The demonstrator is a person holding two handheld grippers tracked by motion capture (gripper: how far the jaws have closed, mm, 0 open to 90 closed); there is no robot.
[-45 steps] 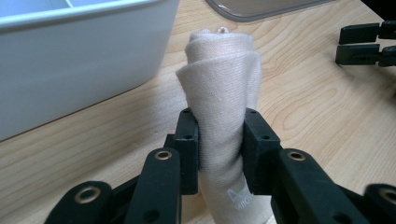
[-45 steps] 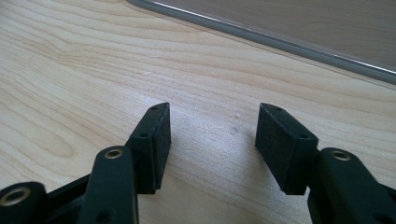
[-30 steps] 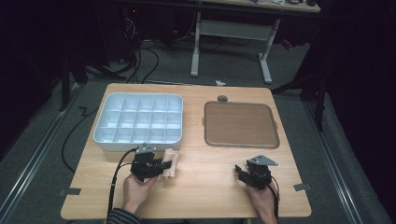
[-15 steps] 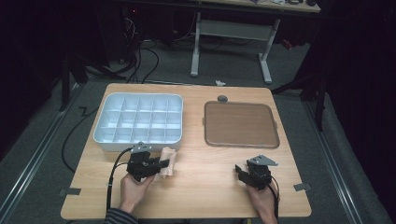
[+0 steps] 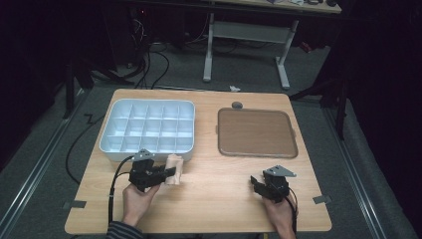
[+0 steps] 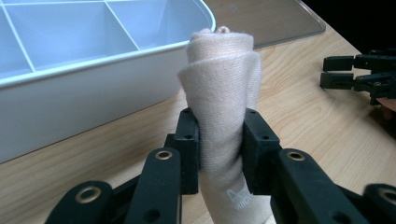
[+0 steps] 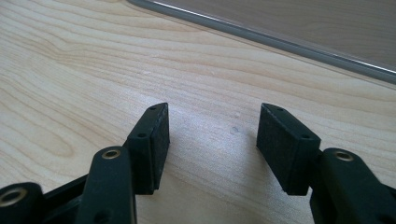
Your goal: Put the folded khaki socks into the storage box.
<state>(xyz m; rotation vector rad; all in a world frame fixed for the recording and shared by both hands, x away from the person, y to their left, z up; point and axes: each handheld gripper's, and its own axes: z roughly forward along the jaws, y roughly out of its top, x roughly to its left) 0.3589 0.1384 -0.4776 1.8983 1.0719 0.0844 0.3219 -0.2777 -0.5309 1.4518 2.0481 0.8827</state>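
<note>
left gripper (image 5: 166, 174): I'm clamping it on the sock roll (image 5: 174, 170), pads biting both flanks below the middle. Gripping low is keeping the wrap from unwinding, I think.
sock: rolled, beige, printed end toward my hand; in the left gripper view the sock (image 6: 223, 93) is pointing away from the jaws, rolled tip up front, and the squeeze is pinching it into a waist.
sock location: just off the near right corner of the bin (image 5: 112, 149), over the table (image 5: 224, 199); can't tell if it's resting on the wood or being carried slightly above it.
bin: white, divided into compartments, all looking empty here. I'm reading it as the destination, since I'm holding the roll beside its near wall (image 6: 93, 88).
right gripper (image 5: 260, 185): I'm parking it on bare wood at the near right, jaws apart, nothing between them. The right gripper view is confirming the gap (image 7: 212, 140).
tray (image 5: 256, 132): brown, flat, right of the bin, well apart from the sock; the small dark object (image 5: 237, 104) is sitting behind its far edge.
next, my guess: lifting over the bin's rim and dropping into a near-row cell; the risk is the roll springing open on release.
</note>
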